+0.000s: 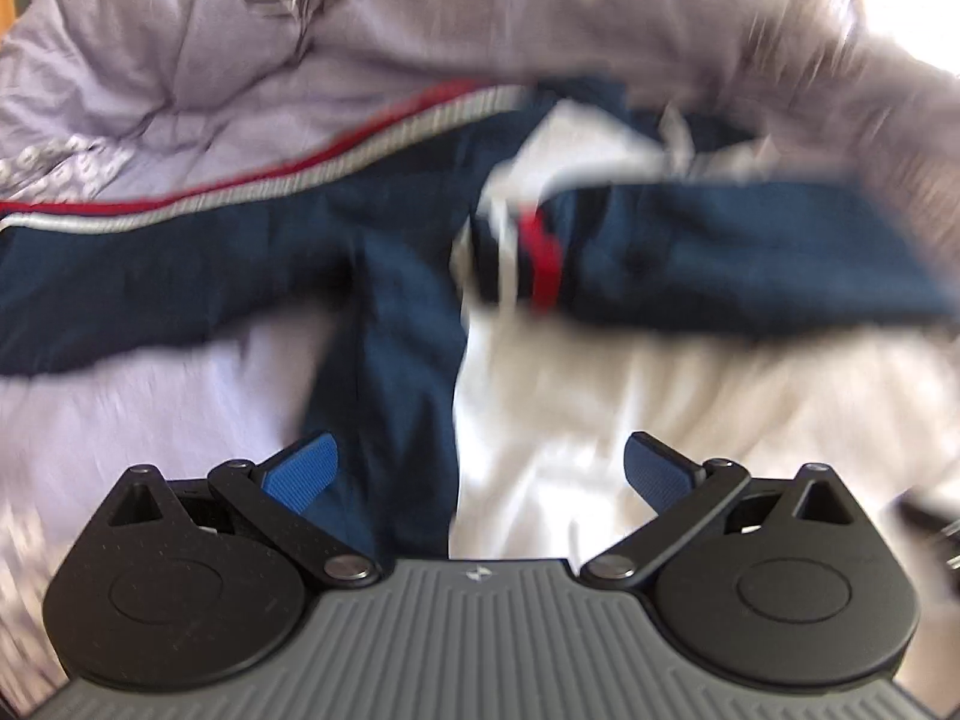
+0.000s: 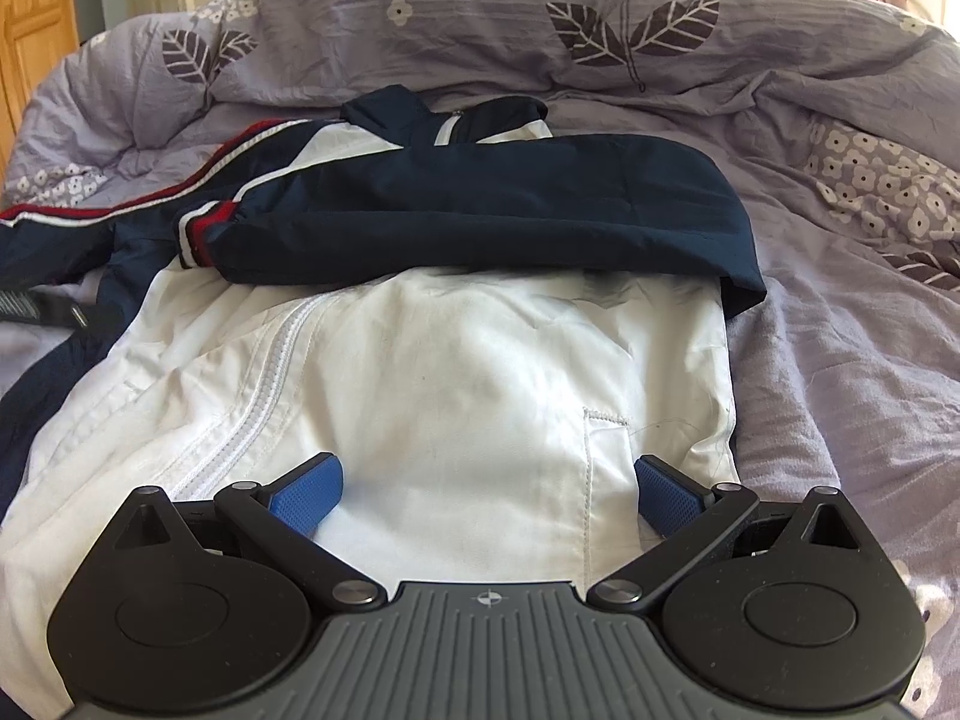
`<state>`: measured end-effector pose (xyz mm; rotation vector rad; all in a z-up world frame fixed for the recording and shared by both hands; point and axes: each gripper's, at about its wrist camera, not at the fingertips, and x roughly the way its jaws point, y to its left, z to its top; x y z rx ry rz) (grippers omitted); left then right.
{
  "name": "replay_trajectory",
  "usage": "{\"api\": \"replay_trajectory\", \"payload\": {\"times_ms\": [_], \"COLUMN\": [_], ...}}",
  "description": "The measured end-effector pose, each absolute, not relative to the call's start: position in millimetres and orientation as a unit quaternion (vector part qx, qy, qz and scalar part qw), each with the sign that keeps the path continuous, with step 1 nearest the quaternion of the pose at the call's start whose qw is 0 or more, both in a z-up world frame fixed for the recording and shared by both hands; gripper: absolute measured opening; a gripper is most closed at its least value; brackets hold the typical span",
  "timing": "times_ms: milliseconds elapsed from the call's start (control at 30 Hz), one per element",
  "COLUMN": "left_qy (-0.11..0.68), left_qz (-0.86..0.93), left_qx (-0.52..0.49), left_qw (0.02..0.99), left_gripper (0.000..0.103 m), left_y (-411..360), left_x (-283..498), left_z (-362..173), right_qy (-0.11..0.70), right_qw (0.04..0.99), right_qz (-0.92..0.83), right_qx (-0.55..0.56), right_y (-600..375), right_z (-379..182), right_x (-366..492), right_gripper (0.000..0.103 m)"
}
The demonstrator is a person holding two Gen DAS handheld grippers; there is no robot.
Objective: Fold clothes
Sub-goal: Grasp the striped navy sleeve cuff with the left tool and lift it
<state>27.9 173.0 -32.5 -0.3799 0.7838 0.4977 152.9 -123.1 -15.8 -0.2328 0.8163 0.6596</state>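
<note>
A white and navy zip jacket (image 2: 456, 372) lies on a bed. One navy sleeve (image 2: 480, 210) with a red and white cuff (image 2: 201, 234) is folded across its chest. The other sleeve (image 2: 120, 204) trails to the left. My right gripper (image 2: 483, 495) is open and empty just above the white lower front. In the blurred left wrist view the jacket (image 1: 390, 312) fills the middle, its cuff (image 1: 540, 258) near the centre. My left gripper (image 1: 477, 474) is open and empty above the navy side panel.
A crumpled lilac duvet (image 2: 840, 330) with leaf and flower prints covers the bed around the jacket; it also shows in the left wrist view (image 1: 180, 90). A wooden door (image 2: 30, 36) stands at the far left. The other gripper's edge (image 2: 24, 303) shows at the left.
</note>
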Motion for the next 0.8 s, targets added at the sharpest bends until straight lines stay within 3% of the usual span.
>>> {"api": "replay_trajectory", "payload": {"times_ms": [133, 267, 567, 800], "left_qy": [0.306, 0.278, 0.226, 0.227], "left_qz": [0.235, 0.317, 0.481, 0.503], "left_qx": [-0.287, -0.287, -0.423, -0.414], "left_qw": [0.877, 0.860, 0.734, 0.724], "left_gripper": [0.103, 0.103, 0.102, 0.101], "left_y": [247.7, 328.9, 474.4, 505.2], "left_x": [-6.4, -45.0, -159.3, -162.8], "left_z": [16.5, 37.3, -8.9, -41.6], "right_qy": [0.386, 0.387, 0.342, 0.340], "right_qw": [0.862, 0.864, 0.878, 0.876], "right_qz": [0.310, 0.295, 0.291, 0.288], "right_qx": [-0.106, -0.132, -0.166, -0.186], "right_y": [-124.1, -114.2, -87.2, -77.3], "right_z": [-17.1, -8.0, 10.0, 6.1], "right_x": [152.6, 147.9, 122.9, 114.7], "right_gripper": [0.103, 0.102, 0.100, 0.099]}}
